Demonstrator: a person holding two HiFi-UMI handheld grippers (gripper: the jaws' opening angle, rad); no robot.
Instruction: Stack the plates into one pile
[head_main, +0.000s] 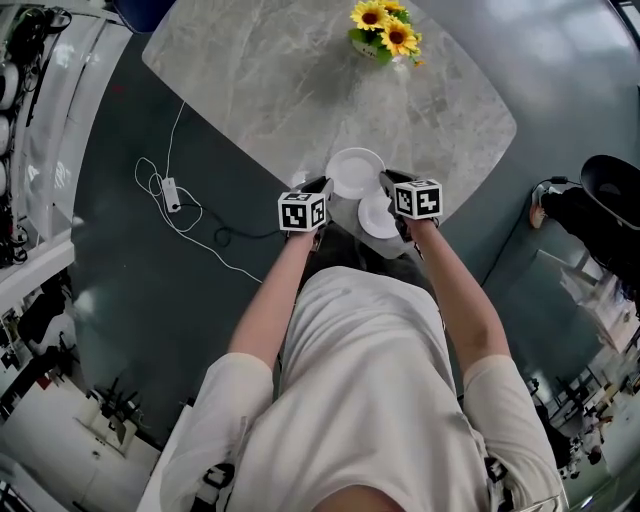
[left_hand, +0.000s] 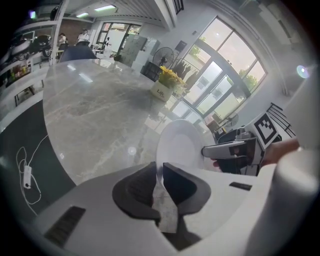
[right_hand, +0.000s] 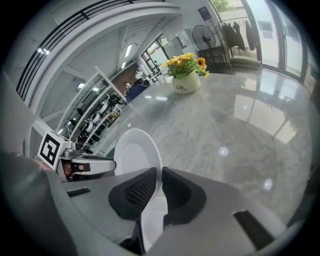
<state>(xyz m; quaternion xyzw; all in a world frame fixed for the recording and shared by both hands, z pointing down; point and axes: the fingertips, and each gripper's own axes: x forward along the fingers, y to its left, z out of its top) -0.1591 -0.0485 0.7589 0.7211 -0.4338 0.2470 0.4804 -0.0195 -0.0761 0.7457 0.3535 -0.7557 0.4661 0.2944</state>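
In the head view two white plates hang over the near corner of the grey marble table (head_main: 270, 80). My left gripper (head_main: 325, 188) is shut on the rim of the larger plate (head_main: 355, 170). The smaller plate (head_main: 378, 216) sits a little nearer to me, and my right gripper (head_main: 388, 185) is shut on its rim. In the left gripper view the jaws (left_hand: 160, 172) pinch a plate's (left_hand: 180, 145) edge, with the right gripper (left_hand: 235, 150) just beyond it. In the right gripper view the jaws (right_hand: 159, 177) pinch a tilted plate (right_hand: 137, 152).
A pot of sunflowers (head_main: 385, 30) stands at the table's far side. On the dark floor to the left lies a white cable with a power strip (head_main: 172, 195). A black seat (head_main: 612, 195) is at the right. Shelving (head_main: 30, 120) lines the left wall.
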